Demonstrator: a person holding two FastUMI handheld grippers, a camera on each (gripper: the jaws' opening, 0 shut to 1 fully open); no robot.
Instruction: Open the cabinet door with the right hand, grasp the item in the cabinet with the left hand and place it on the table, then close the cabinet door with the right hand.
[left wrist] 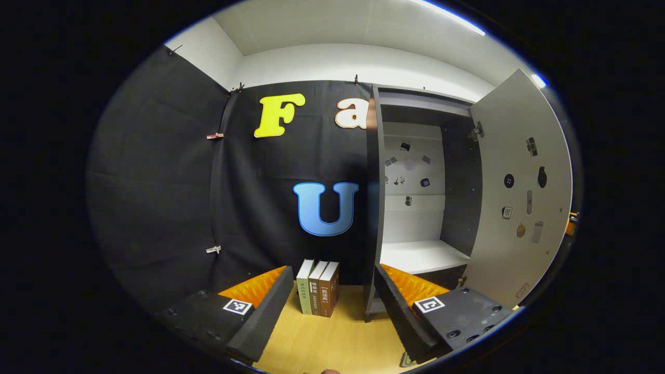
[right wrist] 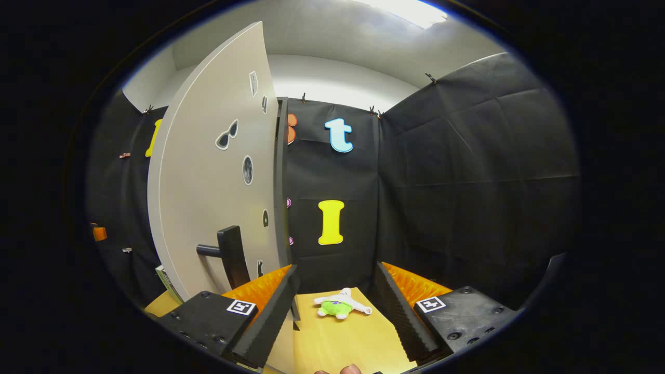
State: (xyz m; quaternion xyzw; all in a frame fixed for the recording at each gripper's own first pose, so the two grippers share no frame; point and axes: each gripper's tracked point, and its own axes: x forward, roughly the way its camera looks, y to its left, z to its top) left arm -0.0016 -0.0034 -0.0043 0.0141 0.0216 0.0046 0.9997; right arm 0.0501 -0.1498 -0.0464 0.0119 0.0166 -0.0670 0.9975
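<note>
In the left gripper view the left gripper (left wrist: pixel 332 311) has its fingers spread wide and holds nothing. Three books (left wrist: pixel 318 294) stand upright on the wooden table (left wrist: pixel 332 343) at twelve o'clock from the fingers, just left of the cabinet (left wrist: pixel 415 208). Toward two o'clock the cabinet stands open, its white shelf (left wrist: pixel 423 254) bare of any item I can make out, and the cabinet door (left wrist: pixel 519 197) swings out at three o'clock.

In the right gripper view the door's outer face sits at ten o'clock with its dark handle (right wrist: pixel 231 254) just above the left finger, near but not between the fingers. The right gripper (right wrist: pixel 335 317) is also released and empty. A small green and white plush toy (right wrist: pixel 340 307) lies on the table at twelve o'clock, its long axis running side to side.

The item looks already set down, so closing remains: the handle lies up and left of the right fingers, and the right hand is the nearer one
</note>
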